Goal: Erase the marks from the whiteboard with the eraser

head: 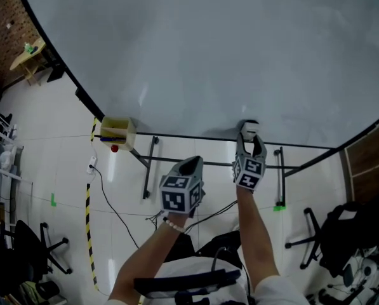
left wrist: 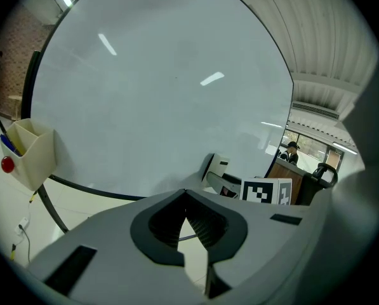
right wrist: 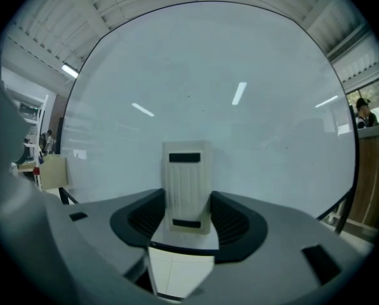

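Head view: two grippers at the whiteboard's (head: 208, 56) lower edge.
A pen box (head: 117, 131) hangs at its lower-left rim. The left gripper (head: 190, 163) sits below the edge, jaws together and empty, and the right gripper (head: 251, 140) clamps the eraser (head: 249, 129) against the board.

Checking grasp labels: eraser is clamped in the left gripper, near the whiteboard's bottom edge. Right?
Wrong gripper. The eraser is clamped in the right gripper, near the whiteboard's bottom edge. The right gripper view shows it between that gripper's jaws. In the left gripper view, the left gripper is shut with nothing in it.
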`<action>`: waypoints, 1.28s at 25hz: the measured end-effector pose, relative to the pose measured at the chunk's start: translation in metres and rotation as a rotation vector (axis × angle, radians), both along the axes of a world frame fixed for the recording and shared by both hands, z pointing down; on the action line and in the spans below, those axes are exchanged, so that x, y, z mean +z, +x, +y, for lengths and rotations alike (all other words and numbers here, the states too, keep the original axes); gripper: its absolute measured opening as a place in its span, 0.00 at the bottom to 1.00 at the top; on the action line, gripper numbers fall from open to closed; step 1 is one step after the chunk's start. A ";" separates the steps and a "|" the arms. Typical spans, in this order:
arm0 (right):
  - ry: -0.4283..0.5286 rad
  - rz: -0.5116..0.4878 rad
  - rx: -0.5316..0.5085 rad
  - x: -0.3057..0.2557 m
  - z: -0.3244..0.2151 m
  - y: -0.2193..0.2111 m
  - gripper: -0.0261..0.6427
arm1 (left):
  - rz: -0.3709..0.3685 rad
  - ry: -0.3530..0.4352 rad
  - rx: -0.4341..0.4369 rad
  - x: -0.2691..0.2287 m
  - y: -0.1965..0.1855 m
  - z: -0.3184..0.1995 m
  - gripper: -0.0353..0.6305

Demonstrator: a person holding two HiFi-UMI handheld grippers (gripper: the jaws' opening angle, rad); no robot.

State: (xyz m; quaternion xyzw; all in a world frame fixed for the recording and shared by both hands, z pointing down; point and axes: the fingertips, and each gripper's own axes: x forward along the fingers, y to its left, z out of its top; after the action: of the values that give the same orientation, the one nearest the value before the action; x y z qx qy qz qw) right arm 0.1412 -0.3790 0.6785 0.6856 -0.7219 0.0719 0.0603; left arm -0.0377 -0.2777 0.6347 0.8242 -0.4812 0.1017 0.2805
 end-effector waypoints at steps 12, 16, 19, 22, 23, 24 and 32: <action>-0.033 -0.030 -0.102 0.026 -0.010 -0.184 0.42 | -0.019 -0.014 -0.053 0.017 -0.127 0.006 0.03; -0.052 -0.034 -0.161 0.038 -0.013 -0.246 0.42 | -0.017 -0.021 -0.091 0.023 -0.165 0.008 0.03; -0.066 -0.041 -0.196 0.037 -0.012 -0.284 0.42 | -0.021 -0.019 -0.111 0.023 -0.188 0.009 0.03; -0.072 -0.052 -0.222 0.042 -0.015 -0.315 0.42 | -0.027 -0.018 -0.128 0.025 -0.210 0.008 0.03; -0.073 -0.070 -0.228 0.042 -0.015 -0.327 0.42 | -0.027 -0.019 -0.134 0.026 -0.216 0.007 0.03; -0.075 -0.084 -0.235 0.044 -0.016 -0.338 0.42 | -0.028 -0.020 -0.141 0.027 -0.222 0.007 0.03; -0.086 -0.112 -0.259 0.057 -0.022 -0.386 0.42 | -0.033 -0.028 -0.172 0.036 -0.255 0.007 0.03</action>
State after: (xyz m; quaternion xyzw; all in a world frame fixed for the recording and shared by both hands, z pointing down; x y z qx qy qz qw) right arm -0.2446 -0.4006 0.7356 0.5785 -0.8028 0.1325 0.0578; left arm -0.2924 -0.2703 0.6706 0.7741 -0.5534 0.0976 0.2915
